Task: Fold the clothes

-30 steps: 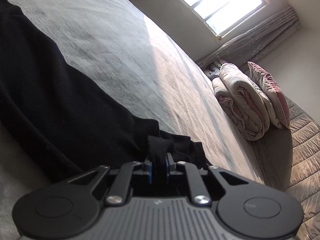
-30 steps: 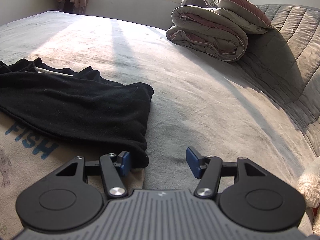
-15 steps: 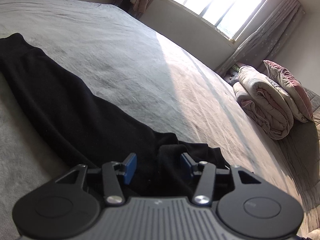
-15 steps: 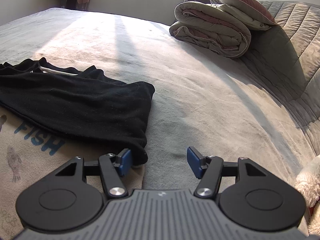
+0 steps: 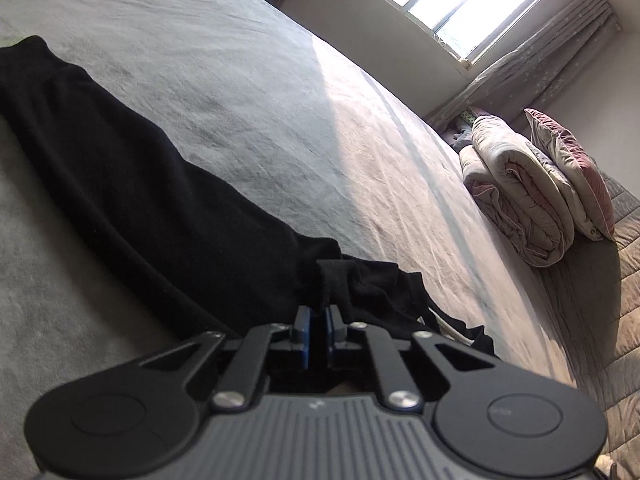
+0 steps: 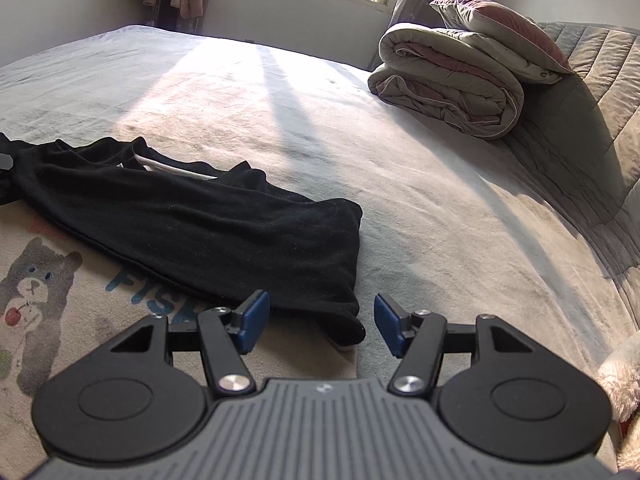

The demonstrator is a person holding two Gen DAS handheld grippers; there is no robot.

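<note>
A black garment (image 5: 132,196) lies stretched across the grey bed sheet (image 5: 260,92). My left gripper (image 5: 317,330) is shut on a bunched fold of the black garment near its waistband. In the right wrist view the same garment (image 6: 208,236) lies folded over on a cloth printed with a bear and blue letters (image 6: 36,280). My right gripper (image 6: 320,322) is open, its jaws standing either side of the garment's near corner without closing on it.
A rolled quilt (image 6: 452,80) with a pillow (image 6: 500,32) on top sits at the head of the bed, also in the left wrist view (image 5: 516,204). A quilted cover (image 6: 600,128) lies at right. A fluffy white toy (image 6: 620,380) is at the right edge.
My left gripper, open half a second ago, has shut again on a fold of the black garment. My right gripper has drawn back and risen slightly, staying open at the garment's corner.
</note>
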